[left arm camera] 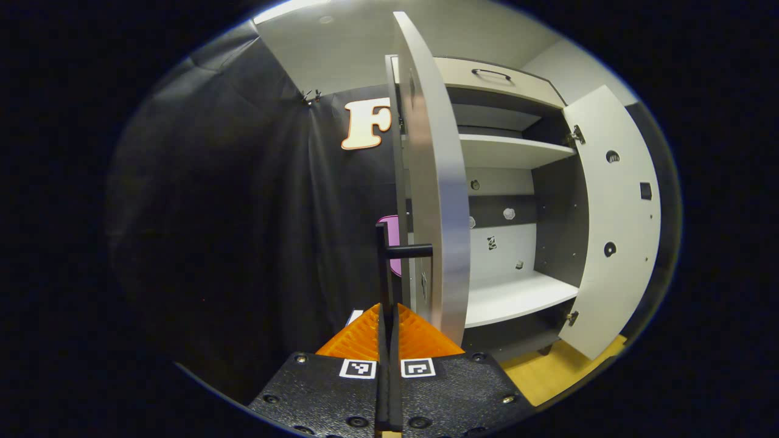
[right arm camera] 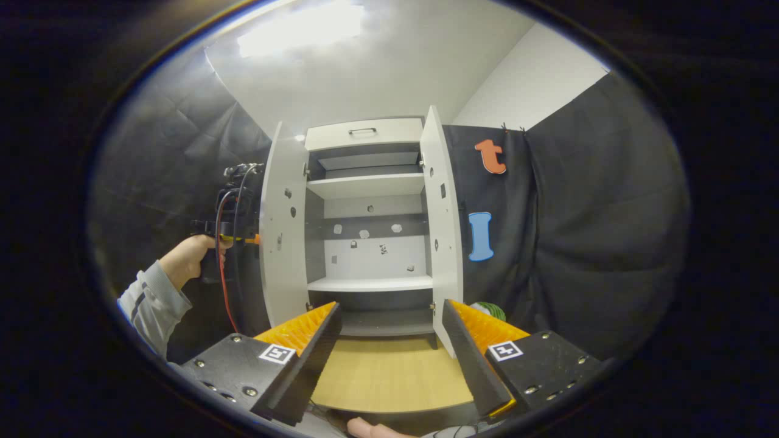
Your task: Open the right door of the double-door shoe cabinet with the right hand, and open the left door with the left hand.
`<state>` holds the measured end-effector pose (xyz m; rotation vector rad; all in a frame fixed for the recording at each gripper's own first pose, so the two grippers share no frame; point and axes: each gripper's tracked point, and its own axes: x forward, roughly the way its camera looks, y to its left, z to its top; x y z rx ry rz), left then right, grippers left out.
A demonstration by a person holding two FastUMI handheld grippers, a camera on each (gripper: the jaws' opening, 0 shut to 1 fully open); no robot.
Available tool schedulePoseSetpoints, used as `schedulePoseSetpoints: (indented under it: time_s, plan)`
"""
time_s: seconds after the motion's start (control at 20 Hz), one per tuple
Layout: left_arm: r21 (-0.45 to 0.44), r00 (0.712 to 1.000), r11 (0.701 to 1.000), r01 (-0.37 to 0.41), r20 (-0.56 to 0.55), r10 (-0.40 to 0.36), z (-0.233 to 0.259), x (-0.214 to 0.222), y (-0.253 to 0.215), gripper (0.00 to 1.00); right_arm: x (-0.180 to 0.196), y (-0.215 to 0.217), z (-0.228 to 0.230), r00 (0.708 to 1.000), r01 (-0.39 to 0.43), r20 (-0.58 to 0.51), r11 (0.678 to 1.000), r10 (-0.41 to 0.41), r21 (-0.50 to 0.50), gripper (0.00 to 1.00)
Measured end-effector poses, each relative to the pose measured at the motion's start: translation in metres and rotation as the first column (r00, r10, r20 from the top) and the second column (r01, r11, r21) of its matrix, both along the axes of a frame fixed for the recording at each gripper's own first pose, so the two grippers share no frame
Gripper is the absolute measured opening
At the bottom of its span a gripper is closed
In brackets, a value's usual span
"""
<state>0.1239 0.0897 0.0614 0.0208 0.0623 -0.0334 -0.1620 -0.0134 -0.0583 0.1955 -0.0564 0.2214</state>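
On the far left of the right gripper view, my hand [right arm camera: 193, 255] holds the left gripper [right arm camera: 234, 234] just beside the outer face of the left door [right arm camera: 282, 237], because that door's handle sits on that side. From its own camera the left gripper [left arm camera: 387, 316] has its fingers pressed together around the thin black handle [left arm camera: 384, 267], which I judge is how it pulled the left door [left arm camera: 435, 182] out edge-on to me. At the middle, the shoe cabinet [right arm camera: 365, 182] stands far back with its shelves bare. Further right, the right door [right arm camera: 443, 225] already stands wide, so my right gripper [right arm camera: 389, 340] hangs near me over the wooden floor [right arm camera: 389, 377], fingers well apart and holding nothing, its part apparently done.
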Motion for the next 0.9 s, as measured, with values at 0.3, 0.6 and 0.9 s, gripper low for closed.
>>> schedulePoseSetpoints:
  time_s: [0.3, 0.6, 0.9]
  plan:
    - [0.052, 0.999, 0.998, 0.03, -0.018, -0.029, -0.008, 0.002, 0.005, 0.01, 0.001, 0.006, 0.0, 1.0, 0.003, -0.003, 1.0, -0.003, -0.01, 0.99]
    - [0.009, 0.998, 0.998, 0.067, -0.014, -0.067, -0.014, 0.005, 0.004, 0.01, 0.003, 0.005, 0.001, 1.0, -0.002, 0.001, 1.0, 0.002, -0.012, 0.97]
    - [-0.051, 1.0, 0.998, 0.027, 0.011, -0.026, -0.019, 0.005, 0.023, 0.38, 0.018, -0.006, 0.007, 1.0, 0.012, 0.022, 0.999, -0.011, -0.031, 0.99]
